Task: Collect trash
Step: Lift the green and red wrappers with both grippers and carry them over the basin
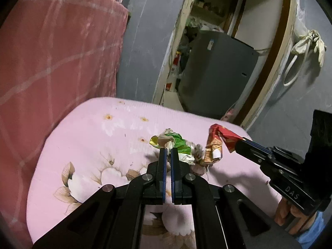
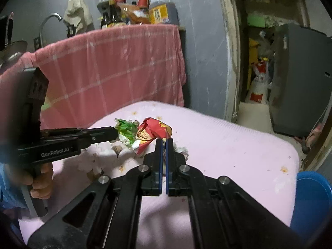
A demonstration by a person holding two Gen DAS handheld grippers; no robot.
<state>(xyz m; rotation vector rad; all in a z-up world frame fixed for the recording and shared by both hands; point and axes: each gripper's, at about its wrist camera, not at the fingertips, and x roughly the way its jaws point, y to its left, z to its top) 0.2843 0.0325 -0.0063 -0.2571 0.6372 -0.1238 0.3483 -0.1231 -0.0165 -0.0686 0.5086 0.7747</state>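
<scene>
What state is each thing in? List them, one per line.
left claw: shut on green wrapper
right claw: shut on red wrapper
green wrapper: crumpled, pinched at its near edge
red wrapper: crumpled, one end pinched and raised off the pink floral cover
blue bin: open-topped, at the cover's right edge; contents not visible
oil jug: upright, capped, behind the pink checked cloth

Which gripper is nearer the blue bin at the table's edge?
Right. The right gripper, shut on the red wrapper, has the blue bin just off its right side. The left gripper holds the green wrapper farther over; the bin is outside its view.
</scene>
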